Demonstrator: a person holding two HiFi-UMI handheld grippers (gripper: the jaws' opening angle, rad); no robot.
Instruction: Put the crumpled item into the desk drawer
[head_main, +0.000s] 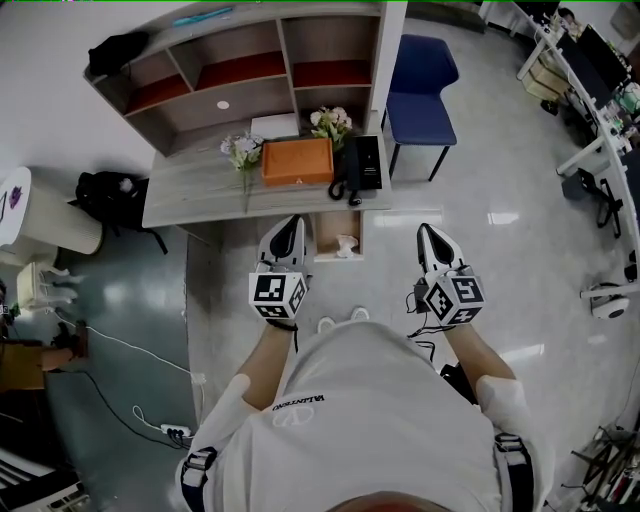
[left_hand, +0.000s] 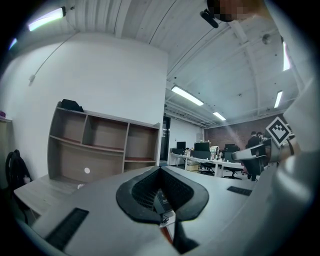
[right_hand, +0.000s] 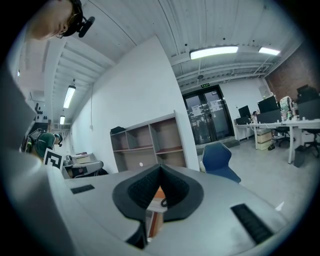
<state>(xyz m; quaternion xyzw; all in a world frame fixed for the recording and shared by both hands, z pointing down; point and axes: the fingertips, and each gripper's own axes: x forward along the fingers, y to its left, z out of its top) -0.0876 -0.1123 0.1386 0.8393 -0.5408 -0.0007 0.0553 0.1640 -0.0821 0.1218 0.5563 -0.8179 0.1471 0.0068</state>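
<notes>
A pale crumpled item is lying inside the open drawer of the bench. The left gripper and right gripper are being held near it, jaws pressed together, empty. Pushed off-centre, the drawer may be jammed, or the item pinched.

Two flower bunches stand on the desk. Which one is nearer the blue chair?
The bunch behind the right corner of the orange box. The other bunch stands off the box's left end, farther from the chair.
</notes>
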